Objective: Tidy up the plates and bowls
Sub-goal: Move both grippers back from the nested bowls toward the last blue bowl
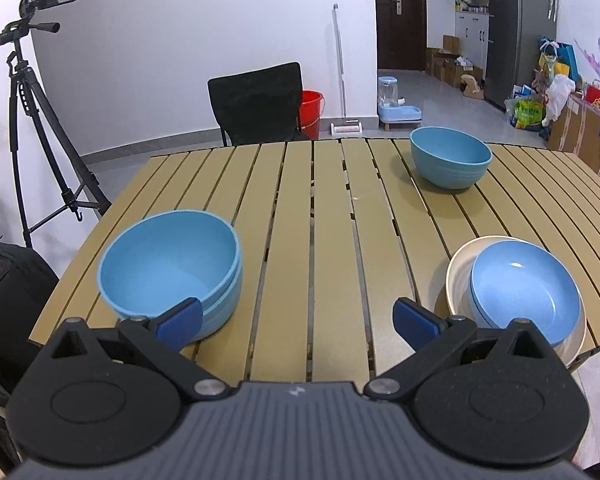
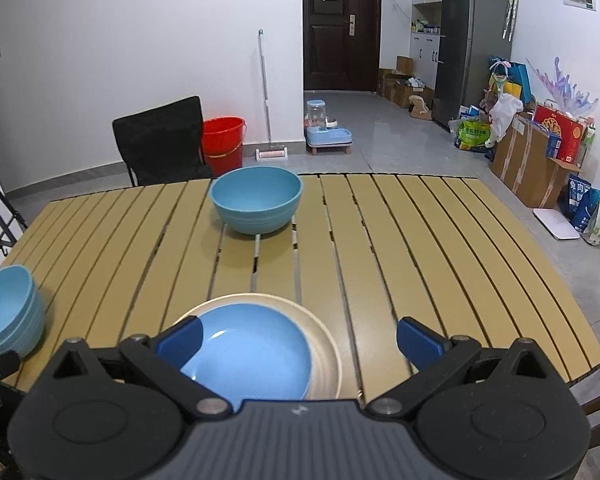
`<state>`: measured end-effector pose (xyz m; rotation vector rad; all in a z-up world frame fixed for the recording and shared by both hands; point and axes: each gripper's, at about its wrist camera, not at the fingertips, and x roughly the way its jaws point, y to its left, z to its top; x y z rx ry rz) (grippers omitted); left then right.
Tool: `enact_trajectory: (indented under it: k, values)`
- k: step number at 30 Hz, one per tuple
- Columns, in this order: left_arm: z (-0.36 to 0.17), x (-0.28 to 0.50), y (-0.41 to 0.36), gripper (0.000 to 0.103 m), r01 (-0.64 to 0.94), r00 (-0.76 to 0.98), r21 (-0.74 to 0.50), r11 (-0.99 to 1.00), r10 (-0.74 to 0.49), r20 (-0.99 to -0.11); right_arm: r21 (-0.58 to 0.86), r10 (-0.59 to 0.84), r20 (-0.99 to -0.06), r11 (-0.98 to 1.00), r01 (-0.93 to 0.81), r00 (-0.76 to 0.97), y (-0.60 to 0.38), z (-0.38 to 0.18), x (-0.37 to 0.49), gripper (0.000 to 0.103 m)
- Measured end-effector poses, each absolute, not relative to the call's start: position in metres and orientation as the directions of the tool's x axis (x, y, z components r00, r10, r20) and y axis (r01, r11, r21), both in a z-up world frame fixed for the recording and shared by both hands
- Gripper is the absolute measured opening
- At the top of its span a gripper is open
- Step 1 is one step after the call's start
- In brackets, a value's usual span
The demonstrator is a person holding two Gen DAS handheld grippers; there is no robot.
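A stack of light blue bowls (image 1: 172, 264) (image 2: 8, 314) sits at the near left of the slatted table (image 1: 320, 220) (image 2: 420, 248). A single blue bowl (image 1: 450, 162) (image 2: 256, 200) stands upright near the far edge. At the near right, a blue plate (image 1: 526, 280) (image 2: 248, 350) rests on a cream plate (image 1: 458, 276) (image 2: 324, 340). My left gripper (image 1: 296, 320) is open over the near edge, between the bowl stack and the plates, holding nothing. My right gripper (image 2: 298, 340) is open just above the plates, empty.
A black chair (image 1: 256, 104) (image 2: 164, 140) stands behind the table's far edge, with a red bucket (image 2: 222, 144) and a mop (image 2: 266, 100) by the wall. A camera tripod (image 1: 32, 112) stands left of the table. Boxes and bags (image 2: 540, 152) line the right wall.
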<state>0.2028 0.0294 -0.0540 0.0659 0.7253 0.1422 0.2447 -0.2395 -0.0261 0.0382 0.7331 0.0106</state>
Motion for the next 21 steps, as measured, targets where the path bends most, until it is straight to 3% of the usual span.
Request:
enact_trajectory:
  k: [21]
  values:
    - [-0.022, 0.347, -0.015, 0.103, -0.069, 0.732, 0.082, 0.994, 0.106, -0.673, 0.243, 0.204, -0.688, 0.969, -0.044, 0.696, -0.274, -0.022, 0.373, 0.103]
